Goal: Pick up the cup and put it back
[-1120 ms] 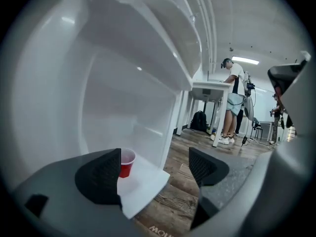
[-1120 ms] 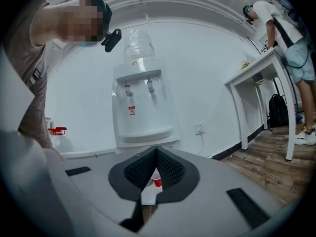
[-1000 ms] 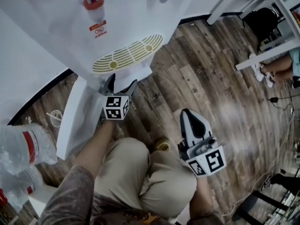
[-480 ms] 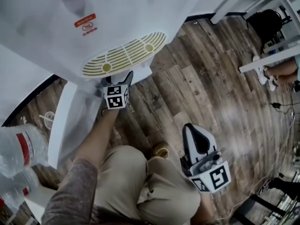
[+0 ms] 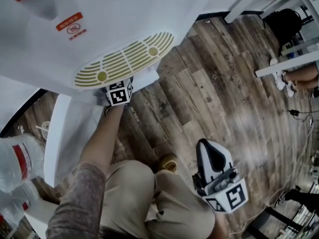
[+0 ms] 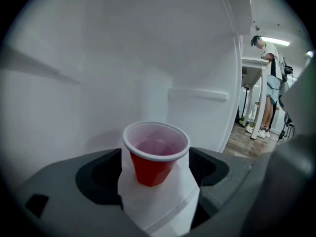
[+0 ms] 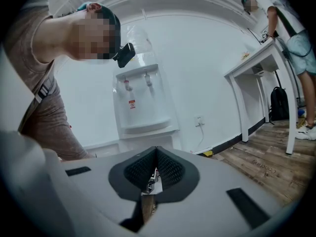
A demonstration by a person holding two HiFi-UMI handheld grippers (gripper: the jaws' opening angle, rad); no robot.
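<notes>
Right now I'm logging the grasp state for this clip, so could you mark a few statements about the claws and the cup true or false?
1. The left claw is shut on the red cup. False: its jaws stand apart, one on each side of the cup.
2. The right claw is shut with nothing in it. True.
3. The cup lies tipped on its side. False: it stands upright, mouth up, on a white ledge.
4. In the head view, the right claw is over the wood floor, away from the water dispenser. True.
</notes>
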